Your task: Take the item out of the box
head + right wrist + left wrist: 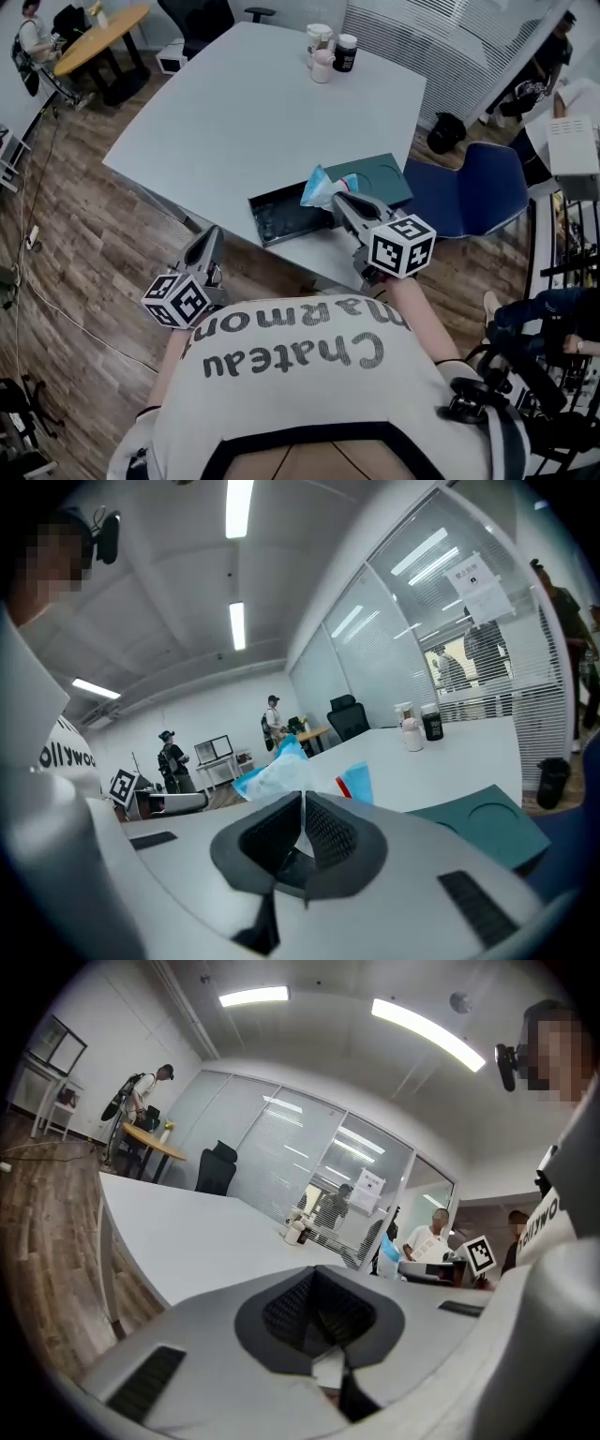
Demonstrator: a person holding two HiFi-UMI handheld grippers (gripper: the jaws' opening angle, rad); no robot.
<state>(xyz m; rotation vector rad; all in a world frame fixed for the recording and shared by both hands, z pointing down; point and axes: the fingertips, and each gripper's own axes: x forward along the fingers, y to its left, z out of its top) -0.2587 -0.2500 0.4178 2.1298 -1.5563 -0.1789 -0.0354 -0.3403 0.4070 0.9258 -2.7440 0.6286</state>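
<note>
I wear a white shirt [300,375] with dark lettering and black trim. My grey left gripper [212,234] and right gripper [339,201] each bear a black-and-white marker cube [401,246].

The counter [234,122] is pale grey. The box [272,225] on it is dark teal. The packet [322,186] is light blue and white with a red stripe. The floor [84,262] is brown wood-grain, and the chair [473,192] on the right is blue.

The table [253,112] lay bare across its middle; bottles [328,49] crowded the far edge, the open box [281,217] and its lid [377,178] the near edge.
</note>
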